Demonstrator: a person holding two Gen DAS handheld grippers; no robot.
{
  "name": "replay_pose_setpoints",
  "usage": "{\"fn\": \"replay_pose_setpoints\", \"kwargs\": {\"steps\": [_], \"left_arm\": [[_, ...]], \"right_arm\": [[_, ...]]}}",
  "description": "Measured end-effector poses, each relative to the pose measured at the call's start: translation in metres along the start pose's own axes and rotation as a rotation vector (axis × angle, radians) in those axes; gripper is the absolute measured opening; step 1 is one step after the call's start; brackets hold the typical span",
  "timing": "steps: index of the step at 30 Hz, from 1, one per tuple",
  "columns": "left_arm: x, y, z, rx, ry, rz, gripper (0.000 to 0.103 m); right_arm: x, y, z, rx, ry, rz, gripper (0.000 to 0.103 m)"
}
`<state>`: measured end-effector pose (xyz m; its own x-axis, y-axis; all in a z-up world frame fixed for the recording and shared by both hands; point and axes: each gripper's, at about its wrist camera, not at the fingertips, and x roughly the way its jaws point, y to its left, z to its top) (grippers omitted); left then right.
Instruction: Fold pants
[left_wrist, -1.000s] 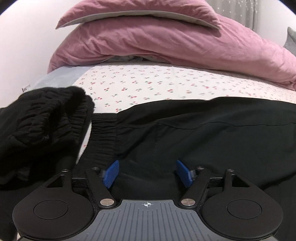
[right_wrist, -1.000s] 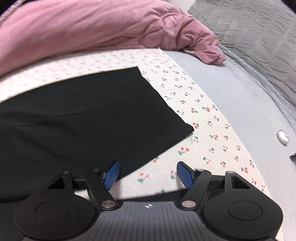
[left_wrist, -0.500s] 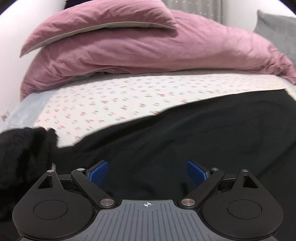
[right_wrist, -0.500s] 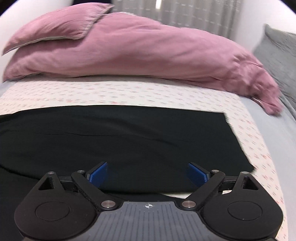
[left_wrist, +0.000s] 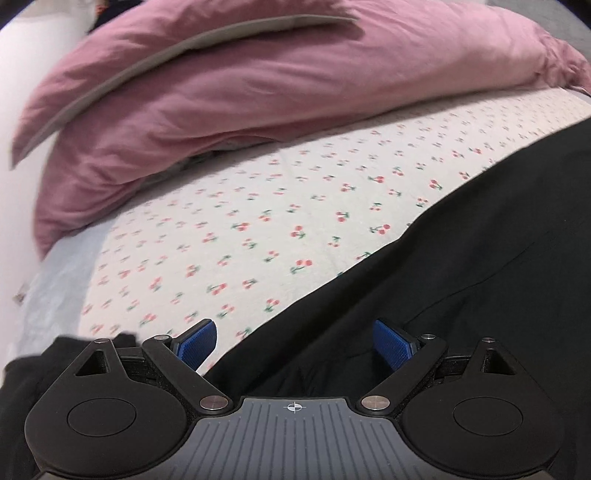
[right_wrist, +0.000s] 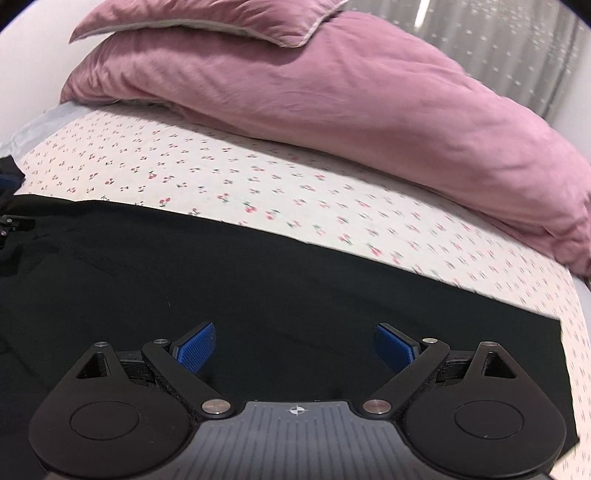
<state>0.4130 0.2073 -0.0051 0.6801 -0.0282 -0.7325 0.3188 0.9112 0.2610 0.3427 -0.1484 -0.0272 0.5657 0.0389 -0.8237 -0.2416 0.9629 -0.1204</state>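
Observation:
Black pants (right_wrist: 258, 280) lie flat across the cherry-print sheet (right_wrist: 229, 173), their cut end at the right (right_wrist: 554, 347). My right gripper (right_wrist: 294, 349) is open and empty, low over the pants' middle. In the left wrist view the pants (left_wrist: 461, 280) fill the lower right. My left gripper (left_wrist: 294, 345) is open and empty over their far edge, its left pad (left_wrist: 195, 343) above the sheet (left_wrist: 258, 221). The left gripper also shows at the left edge of the right wrist view (right_wrist: 9, 206).
A pink duvet (right_wrist: 369, 96) with a pink pillow (right_wrist: 207, 14) on top lies along the far side of the bed. A second dark garment (left_wrist: 48, 354) sits bunched at the lower left of the left wrist view. Grey curtain (right_wrist: 498, 48) stands behind.
Both grippers have opened wider and swung left. The left one has moved toward the pants' far edge, with the bunched garment sliding out of view. The right one has moved from the cut end over the middle.

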Motion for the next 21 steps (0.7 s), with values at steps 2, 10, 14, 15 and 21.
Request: {"fn": "replay_pose_setpoints", "kwargs": {"steps": [2, 10, 14, 15, 21], "left_arm": [[0.009, 0.001, 0.003, 0.020, 0.001, -0.014, 0.091], [0.040, 0.013, 0.006, -0.016, -0.003, -0.109, 0.079], [0.045, 0.023, -0.001, -0.079, -0.033, -0.183, 0.062], [0.044, 0.023, -0.002, -0.081, -0.044, -0.193, 0.056], [0.041, 0.024, -0.002, -0.107, -0.058, -0.231, 0.014]], "right_arm": [[0.015, 0.006, 0.011, -0.049, -0.009, 0.000, 0.092], [0.071, 0.018, 0.044, -0.196, -0.037, 0.030, 0.089], [0.095, 0.018, 0.049, -0.247, -0.021, 0.011, 0.080], [0.099, 0.018, 0.049, -0.247, -0.025, 0.023, 0.080], [0.110, 0.009, 0.054, -0.145, 0.001, 0.148, 0.054]]}}
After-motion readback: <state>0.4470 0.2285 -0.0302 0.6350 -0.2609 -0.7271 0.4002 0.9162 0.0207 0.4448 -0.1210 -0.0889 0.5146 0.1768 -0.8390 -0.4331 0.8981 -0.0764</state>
